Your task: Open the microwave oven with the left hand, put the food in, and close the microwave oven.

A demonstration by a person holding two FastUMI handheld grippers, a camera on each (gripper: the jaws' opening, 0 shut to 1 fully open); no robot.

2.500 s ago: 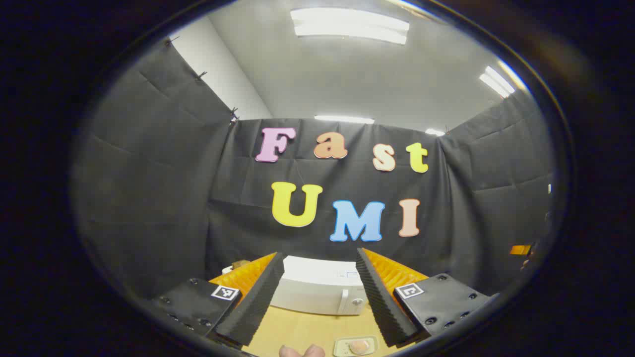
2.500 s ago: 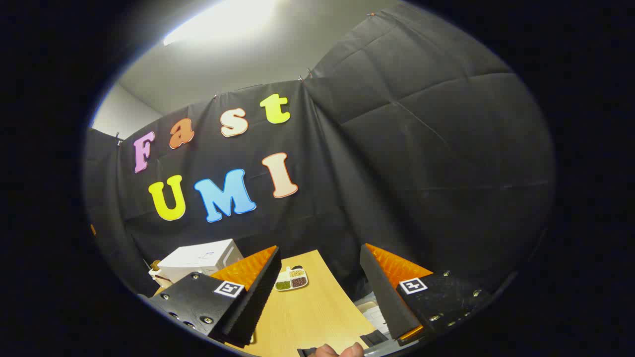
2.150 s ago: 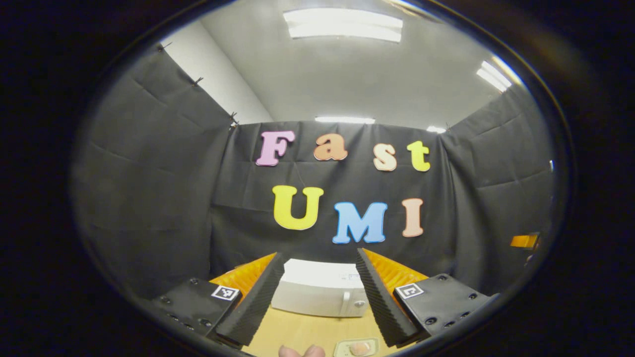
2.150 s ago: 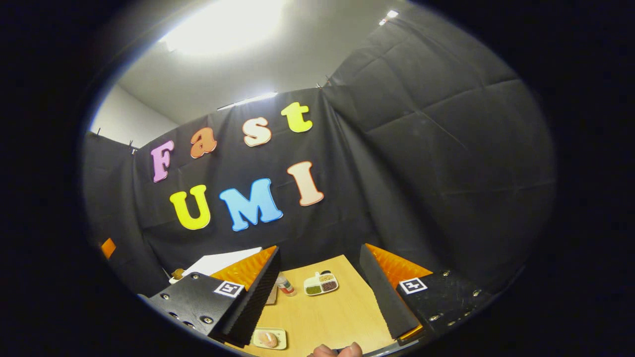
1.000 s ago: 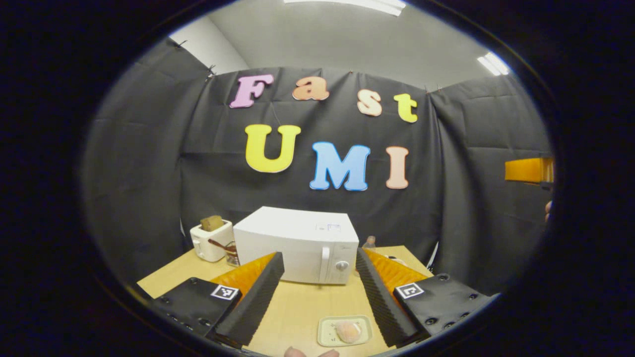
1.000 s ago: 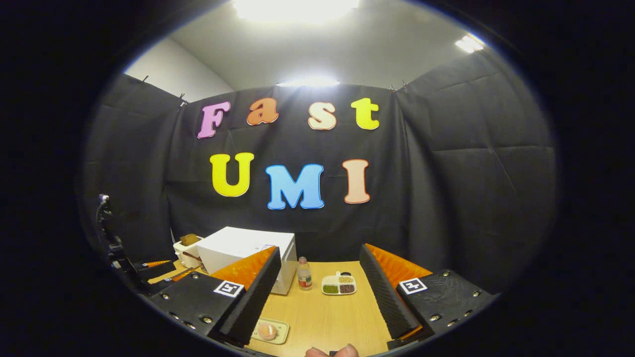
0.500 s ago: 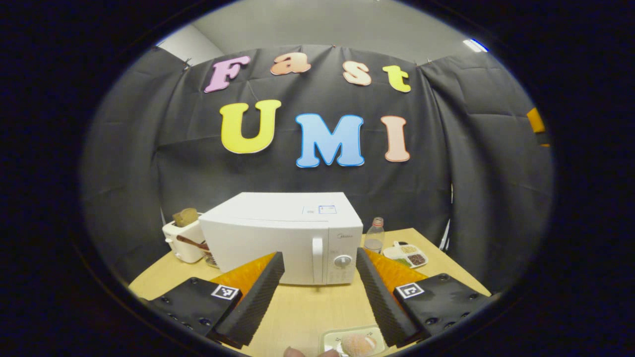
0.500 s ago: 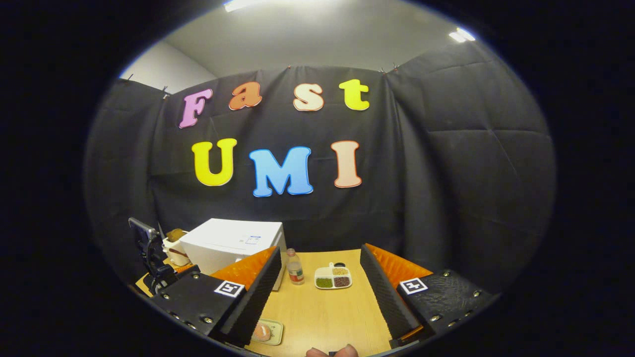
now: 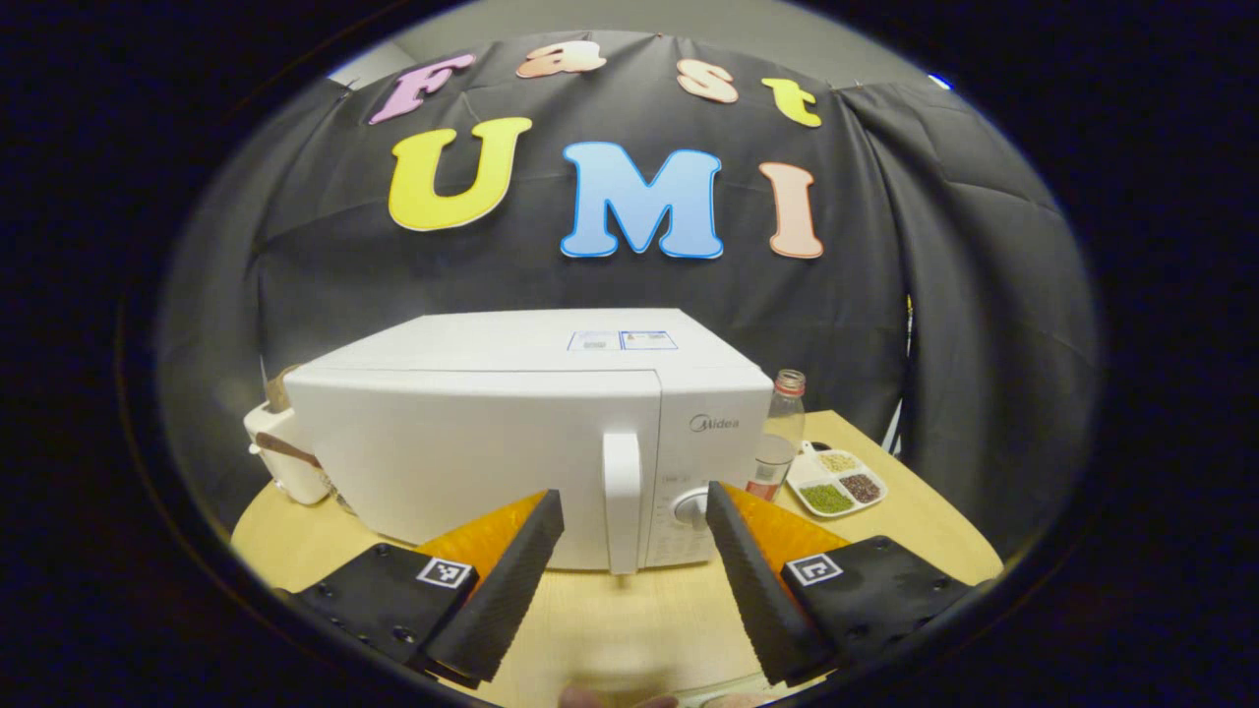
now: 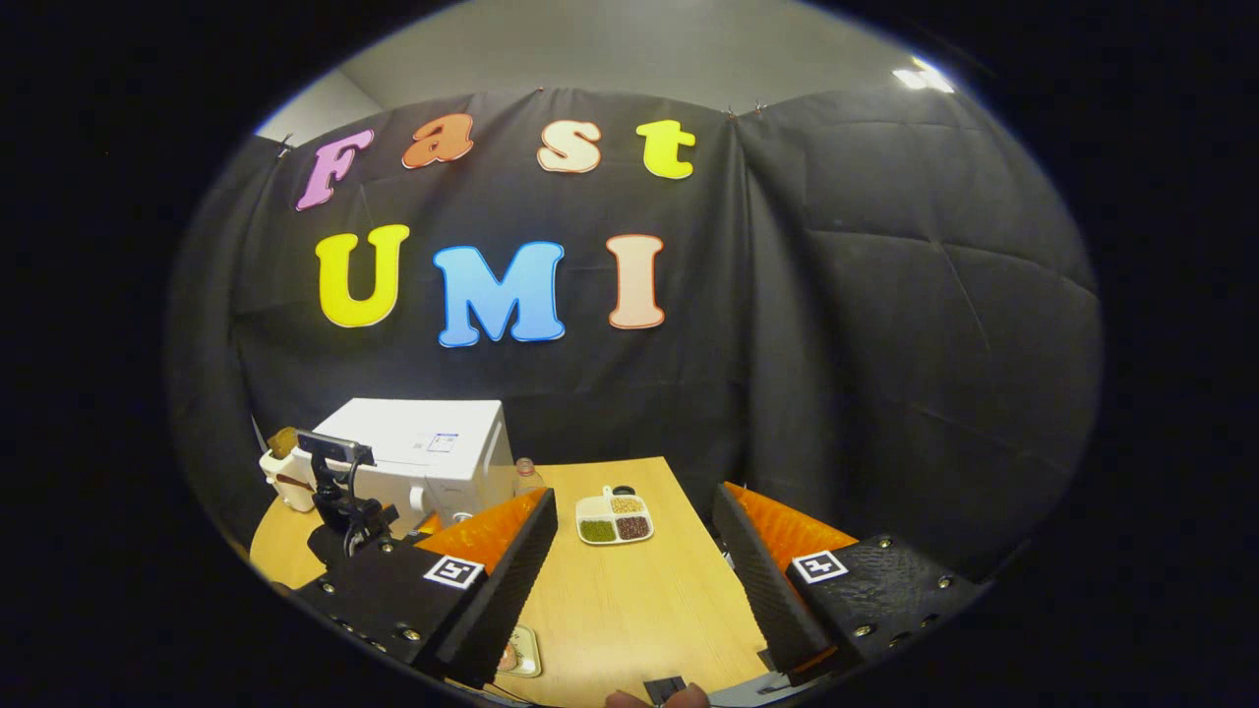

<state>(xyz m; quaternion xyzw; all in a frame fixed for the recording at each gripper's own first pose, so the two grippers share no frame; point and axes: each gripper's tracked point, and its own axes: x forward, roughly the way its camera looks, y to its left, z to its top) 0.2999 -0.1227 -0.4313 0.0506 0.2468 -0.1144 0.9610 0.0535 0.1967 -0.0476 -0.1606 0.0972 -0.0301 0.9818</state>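
White microwave oven (image 9: 492, 433) stands on the wooden table (image 9: 629, 619), door closed, straight ahead of the left gripper (image 9: 629, 551) and close to it. The vertical door handle (image 9: 622, 501) sits in line with the gap between that gripper's two fingers, slightly left of the gap's centre; control dial (image 9: 691, 507) just to the handle's right, partly behind the right finger's tip. Whether the fingertips touch the oven front cannot be told. Left gripper spread wide, nothing between the fingers, black ribbed pads facing each other across bare table and oven front.

Beyond the oven's right side in the left gripper view: a small bottle (image 9: 777, 433) just beside the oven, then a white divided dish (image 9: 836, 482) of beans or grains further right on the table. To the oven's left, partly hidden behind it, a white toaster (image 9: 280, 457) with a slice of bread on top.

In the right gripper view the oven (image 10: 423, 452) lies ahead and to the left, well apart from the right gripper (image 10: 634, 580). Right gripper also wide open, holding nothing, only table (image 10: 629, 590) between its fingers. The divided dish (image 10: 615, 518) sits ahead, just left of the gap's centre. The food on its pale tray (image 10: 521, 651) shows at the bottom edge beside the left finger, mostly hidden by it. A black camera mount of the other gripper (image 10: 339, 487) stands in front of the oven, to the far left. A fingertip (image 10: 654, 698) shows at the lower rim
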